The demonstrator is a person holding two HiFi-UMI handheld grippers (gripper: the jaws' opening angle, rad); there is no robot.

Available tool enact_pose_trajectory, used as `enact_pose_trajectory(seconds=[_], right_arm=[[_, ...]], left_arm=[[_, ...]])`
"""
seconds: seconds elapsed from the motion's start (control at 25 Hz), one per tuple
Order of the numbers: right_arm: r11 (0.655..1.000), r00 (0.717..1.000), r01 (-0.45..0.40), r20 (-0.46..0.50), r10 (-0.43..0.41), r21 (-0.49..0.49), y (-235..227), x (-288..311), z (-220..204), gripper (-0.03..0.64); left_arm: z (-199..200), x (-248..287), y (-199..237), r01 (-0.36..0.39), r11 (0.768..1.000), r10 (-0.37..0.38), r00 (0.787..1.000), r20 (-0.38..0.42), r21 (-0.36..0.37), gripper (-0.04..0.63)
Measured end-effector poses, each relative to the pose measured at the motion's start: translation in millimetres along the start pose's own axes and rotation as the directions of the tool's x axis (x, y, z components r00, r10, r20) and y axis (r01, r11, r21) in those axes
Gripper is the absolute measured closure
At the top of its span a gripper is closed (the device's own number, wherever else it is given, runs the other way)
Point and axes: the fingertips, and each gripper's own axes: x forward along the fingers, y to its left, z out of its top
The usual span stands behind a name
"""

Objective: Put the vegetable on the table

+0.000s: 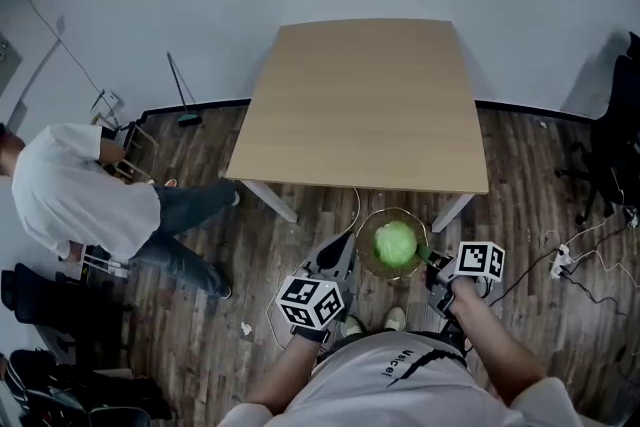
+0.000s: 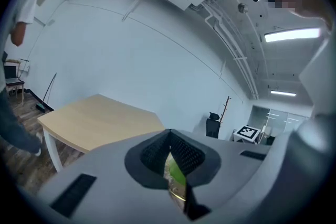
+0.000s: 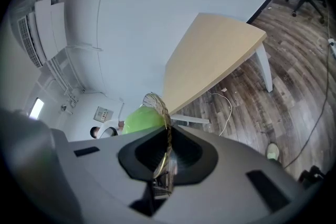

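A round green vegetable [image 1: 396,242] lies in a shallow wire basket [image 1: 372,265] held in the air over the floor, just short of the near edge of the bare wooden table [image 1: 365,105]. My left gripper [image 1: 352,252] is shut on the basket's left rim, and my right gripper [image 1: 428,259] is shut on its right rim. In the left gripper view the rim and a strip of green sit pinched between the pads [image 2: 157,153]. The right gripper view has the basket rim [image 3: 160,107] running into the shut jaws, with the vegetable [image 3: 137,118] behind it.
A person in a white shirt [image 1: 70,200] crouches on the floor at the left, near a folding chair [image 1: 115,115]. A black office chair [image 1: 610,135] stands at the right. A power strip with cables [image 1: 560,260] lies on the floor beside my right arm.
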Motion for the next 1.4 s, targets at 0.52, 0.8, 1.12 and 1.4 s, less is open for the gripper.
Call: enact_pose_trajectory(seconds=[0.52,0.8,1.12,1.4], right_arm=[[1.000,1.000,-0.017,-0.008,0.017,0.016,-15,4,29,0.586],[0.999,1.000,0.008,-0.007,-0.008,0.040,-25,22,54,0.586],[0.997,0.999,0.024,0.040,-0.026,0.071,-20,71,104,0.586],[0.991,0.989,0.046,0.131,-0.063,0.127,-13,120,161,0.584]], left_arm=[[-9,22,-10,-0.033,0.999,0.033,0.999,-0.015,-0.018,0.581],[-6,50,9,-0.031,0.999,0.030,0.999,-0.030,-0.020,0.581],[18,107,61,0.020,1.000,-0.021,0.999,-0.043,-0.014,0.581],[55,172,114,0.101,0.995,-0.100,0.992,-0.073,0.011,0.583]])
